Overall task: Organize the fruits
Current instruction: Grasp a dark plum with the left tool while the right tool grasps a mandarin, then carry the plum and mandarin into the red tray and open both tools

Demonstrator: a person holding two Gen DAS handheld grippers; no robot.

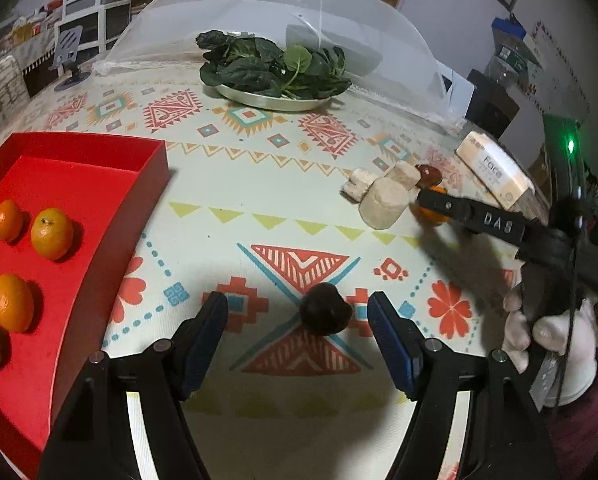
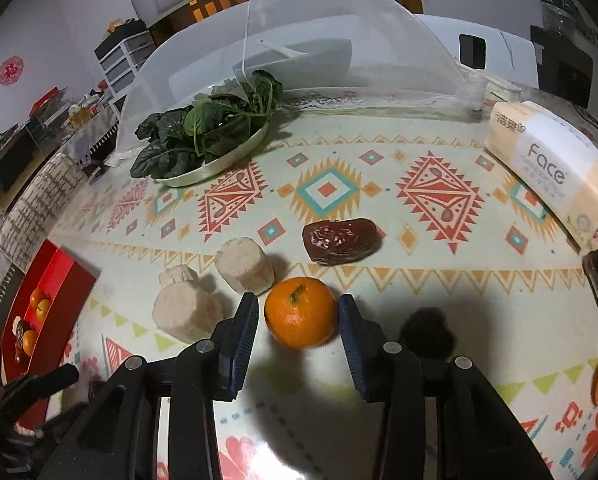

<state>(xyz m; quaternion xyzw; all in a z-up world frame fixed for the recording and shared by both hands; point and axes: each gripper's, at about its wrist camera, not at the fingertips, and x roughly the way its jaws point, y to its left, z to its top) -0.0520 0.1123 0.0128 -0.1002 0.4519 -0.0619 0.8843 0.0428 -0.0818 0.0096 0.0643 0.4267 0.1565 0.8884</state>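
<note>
Left wrist view
Left gripper (image 1: 297,320): jaws standing apart around a dark fruit (image 1: 323,314) without touching it.
Red tray (image 1: 99,216): sitting left of that fruit, holding three oranges (image 1: 51,233).

Right wrist view
Right gripper (image 2: 298,322): jaws standing apart, flanking an orange (image 2: 301,312).
Date (image 2: 341,240): lying just behind the orange.
Pale blocks (image 2: 243,266): sitting left of the orange.
</note>
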